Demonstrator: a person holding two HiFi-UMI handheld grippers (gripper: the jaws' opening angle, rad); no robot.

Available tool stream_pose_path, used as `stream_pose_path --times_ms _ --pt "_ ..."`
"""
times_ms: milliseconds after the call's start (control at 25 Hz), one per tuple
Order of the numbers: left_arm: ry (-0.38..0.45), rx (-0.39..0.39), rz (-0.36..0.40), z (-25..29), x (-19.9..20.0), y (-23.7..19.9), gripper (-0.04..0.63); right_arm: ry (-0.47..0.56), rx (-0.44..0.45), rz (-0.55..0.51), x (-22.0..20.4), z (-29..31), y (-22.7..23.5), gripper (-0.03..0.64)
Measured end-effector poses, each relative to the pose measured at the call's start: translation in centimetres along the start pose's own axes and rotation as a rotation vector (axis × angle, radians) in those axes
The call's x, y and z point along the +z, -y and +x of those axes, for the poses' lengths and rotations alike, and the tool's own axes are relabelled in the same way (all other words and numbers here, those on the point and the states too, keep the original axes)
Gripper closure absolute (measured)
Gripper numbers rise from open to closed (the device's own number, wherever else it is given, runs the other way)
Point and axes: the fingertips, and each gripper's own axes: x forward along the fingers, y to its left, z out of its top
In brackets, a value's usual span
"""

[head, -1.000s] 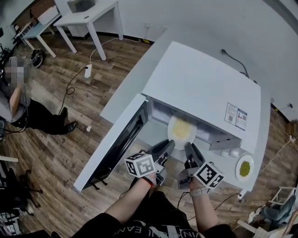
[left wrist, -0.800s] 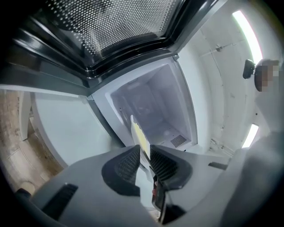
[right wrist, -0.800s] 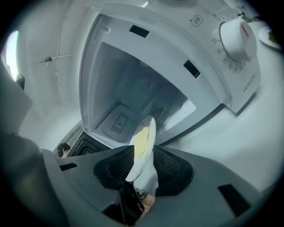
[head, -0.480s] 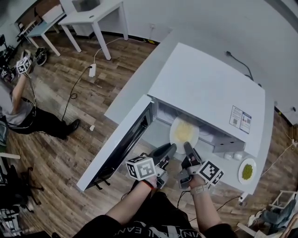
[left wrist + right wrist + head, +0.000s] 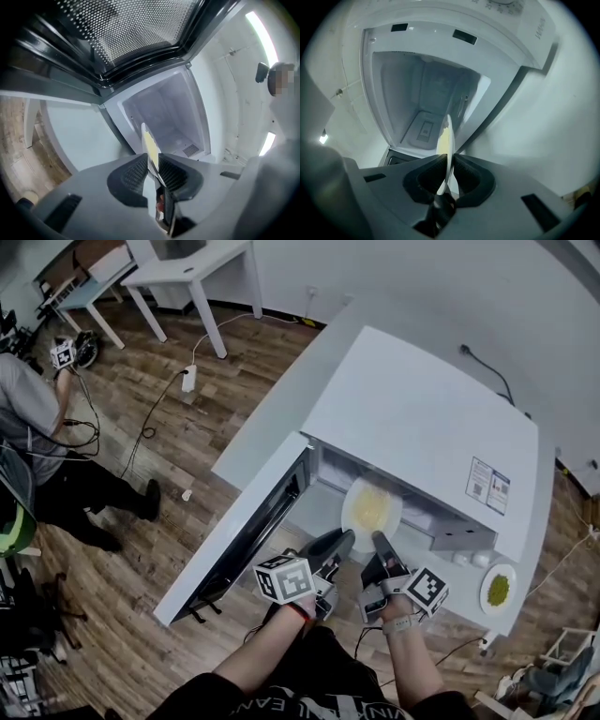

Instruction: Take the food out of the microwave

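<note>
My left gripper (image 5: 336, 544) and right gripper (image 5: 380, 542) sit side by side, each clamped on the near rim of the round white plate of yellow food (image 5: 368, 506). The plate lies just ahead of both, in the mouth of the open white microwave (image 5: 422, 418), so I judge the pull is straight back toward me

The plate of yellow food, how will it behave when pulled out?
The plate looks thin, rigid and glossy: probably won't flex, might slip. Pinched only at its near rim by the left hand-held gripper and right hand-held gripper, it could tip.
</note>
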Motion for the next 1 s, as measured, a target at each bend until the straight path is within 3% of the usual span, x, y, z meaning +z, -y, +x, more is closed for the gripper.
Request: stream_pose_path --times_ms 400,1000 --pt "-0.002 0.013 0.007 0.8 0.2 0.1 0.526 0.005 0.040 0.052 -0.3 -0.5 -0.1 0.557" --pt "0.002 0.026 0.034 -0.2 -1.1 1.6 0.528 -0.003 0.055 -0.016 -0.7 -2.7 -0.4 0.557"
